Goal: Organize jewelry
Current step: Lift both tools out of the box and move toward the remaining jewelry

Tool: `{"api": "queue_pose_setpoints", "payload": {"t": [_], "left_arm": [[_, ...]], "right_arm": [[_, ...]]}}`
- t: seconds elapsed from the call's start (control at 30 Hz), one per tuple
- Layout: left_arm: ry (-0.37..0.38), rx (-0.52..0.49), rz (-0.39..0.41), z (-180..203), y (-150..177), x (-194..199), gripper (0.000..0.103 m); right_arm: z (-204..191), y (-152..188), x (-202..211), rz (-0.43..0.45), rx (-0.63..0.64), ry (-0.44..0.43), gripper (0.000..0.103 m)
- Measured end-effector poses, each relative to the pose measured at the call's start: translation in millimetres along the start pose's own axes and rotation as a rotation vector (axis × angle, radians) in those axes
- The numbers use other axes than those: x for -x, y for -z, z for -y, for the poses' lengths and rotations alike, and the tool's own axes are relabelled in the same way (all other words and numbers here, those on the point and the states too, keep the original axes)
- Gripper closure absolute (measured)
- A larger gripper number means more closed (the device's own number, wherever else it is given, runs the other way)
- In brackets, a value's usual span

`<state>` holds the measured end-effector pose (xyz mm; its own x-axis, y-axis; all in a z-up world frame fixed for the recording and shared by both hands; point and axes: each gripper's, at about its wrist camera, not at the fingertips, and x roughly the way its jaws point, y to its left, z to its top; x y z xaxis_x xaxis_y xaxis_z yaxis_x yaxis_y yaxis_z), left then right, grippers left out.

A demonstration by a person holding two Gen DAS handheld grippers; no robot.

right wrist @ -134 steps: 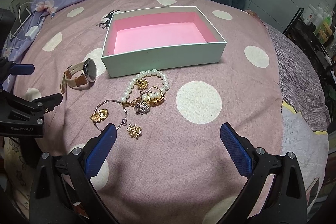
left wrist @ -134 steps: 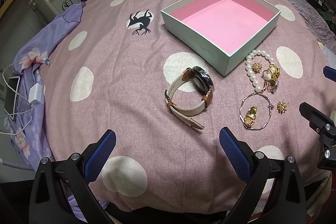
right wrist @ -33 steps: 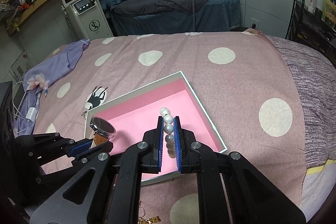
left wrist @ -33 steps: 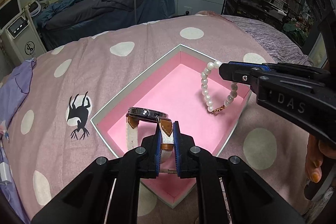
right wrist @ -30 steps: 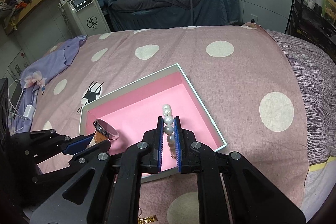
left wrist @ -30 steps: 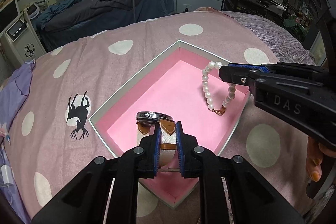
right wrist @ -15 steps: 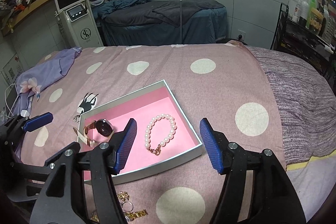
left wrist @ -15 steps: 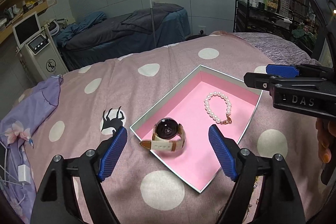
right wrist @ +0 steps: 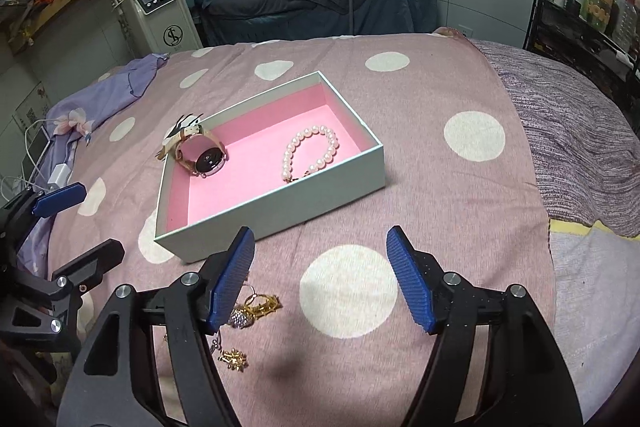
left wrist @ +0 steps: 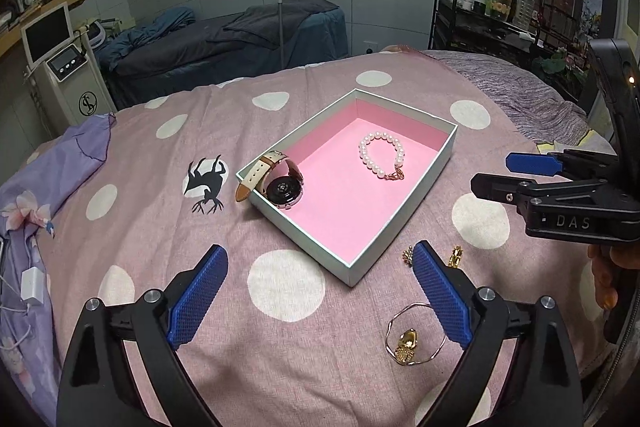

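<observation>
Watch (left wrist: 276,177) and pearl bracelet (left wrist: 380,155) lie inside the box (left wrist: 362,263); bangle (left wrist: 414,333) and earrings (left wrist: 456,255) wait beside it; both grippers (left wrist: 320,301) (right wrist: 320,273) gape, empty.

Black plastic frames on both tools, the left gripper (left wrist: 320,295) and right gripper (right wrist: 322,277) each carrying two blue ribbed pads (left wrist: 197,297) and silver screws (left wrist: 151,295) at the knuckles. At the right edge of the left view, white "DAS" lettering (left wrist: 573,222) marks the other tool's black body. Bare fingers (left wrist: 604,281) show just below it.
</observation>
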<state>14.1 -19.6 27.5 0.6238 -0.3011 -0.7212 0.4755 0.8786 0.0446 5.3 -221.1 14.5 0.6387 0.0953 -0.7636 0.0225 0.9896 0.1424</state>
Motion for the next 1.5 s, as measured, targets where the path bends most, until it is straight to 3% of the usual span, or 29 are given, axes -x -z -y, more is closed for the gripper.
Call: {"api": "queue_pose_setpoints", "payload": {"t": [0.23, 0.47, 0.73, 0.83, 1.07, 1.2, 1.3, 1.4, 1.47, 1.5], "left_arm": [[0.027, -0.005, -0.018, 11, 20, 5, 0.011], [0.033, -0.019, -0.093, 17, 53, 2, 0.012], [0.058, -0.003, -0.116, 15, 74, 3, 0.020], [0.069, -0.010, -0.123, 19, 77, 2, 0.031], [0.108, 0.006, -0.137, 27, 77, -3, 0.047], [0.129, -0.003, -0.140, 31, 77, -4, 0.047], [0.138, -0.013, -0.148, 34, 78, -7, 0.047], [0.128, -0.042, -0.160, 39, 82, -13, 0.047], [0.119, -0.056, -0.163, 41, 83, -17, 0.047], [0.122, -0.056, -0.166, 42, 83, -18, 0.046]], "right_arm": [[-9, 28, 4, -0.036, 0.045, -0.007, 0.032], [-22, 58, -1, -0.079, 0.147, -0.005, 0.033], [-26, 73, 4, -0.079, 0.173, 0.002, 0.035], [-28, 76, 5, -0.082, 0.186, 0.001, 0.047], [-36, 82, 3, -0.099, 0.215, -0.015, 0.051], [-47, 85, 3, -0.103, 0.255, -0.045, 0.051], [-54, 88, -4, -0.125, 0.288, -0.045, 0.059], [-57, 88, -8, -0.118, 0.306, -0.037, 0.061], [-60, 86, -10, -0.115, 0.314, -0.040, 0.068], [-61, 86, -12, -0.115, 0.320, -0.045, 0.076]]}}
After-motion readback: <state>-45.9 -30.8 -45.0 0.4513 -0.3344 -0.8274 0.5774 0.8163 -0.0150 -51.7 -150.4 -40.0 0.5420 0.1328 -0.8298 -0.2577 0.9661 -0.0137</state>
